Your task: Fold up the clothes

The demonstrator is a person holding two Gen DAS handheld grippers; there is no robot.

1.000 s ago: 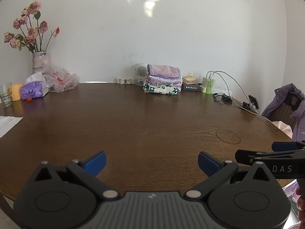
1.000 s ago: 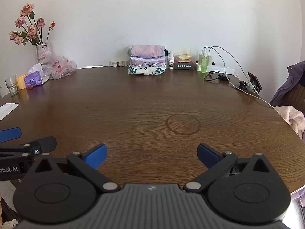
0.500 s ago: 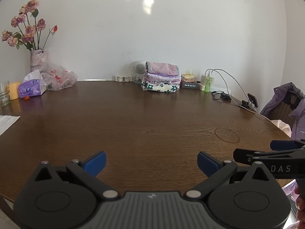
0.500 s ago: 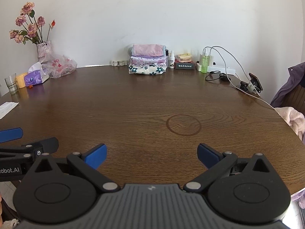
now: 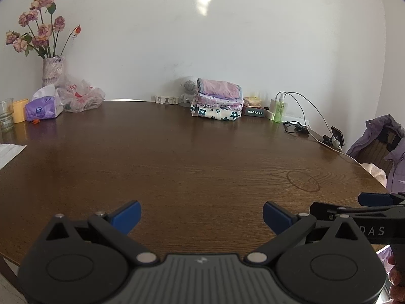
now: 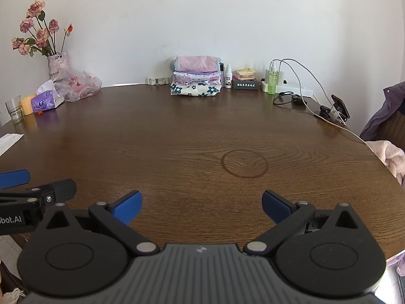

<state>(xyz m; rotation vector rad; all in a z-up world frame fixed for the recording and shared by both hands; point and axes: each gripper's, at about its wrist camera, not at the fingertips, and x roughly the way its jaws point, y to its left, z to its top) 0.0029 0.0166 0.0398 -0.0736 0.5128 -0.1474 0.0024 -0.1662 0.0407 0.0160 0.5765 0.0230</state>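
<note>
2 claws poised at a bare worktop (image 6: pixel 177 131), next garment not yet fetched.
Left claw (image 5: pixel 201 215) and right claw (image 6: pixel 201 204) gape wide, empty; folded clothes (image 6: pixel 195 76) stacked upper centre, likely keeping folding space free.

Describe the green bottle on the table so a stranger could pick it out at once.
Look along the far edge of the brown wooden table, by the white wall, and find the stack of folded clothes. To its right, past a small white bottle and a dark box, stands the green bottle. It is the only clear green thing there, with a white charger behind it.
</note>
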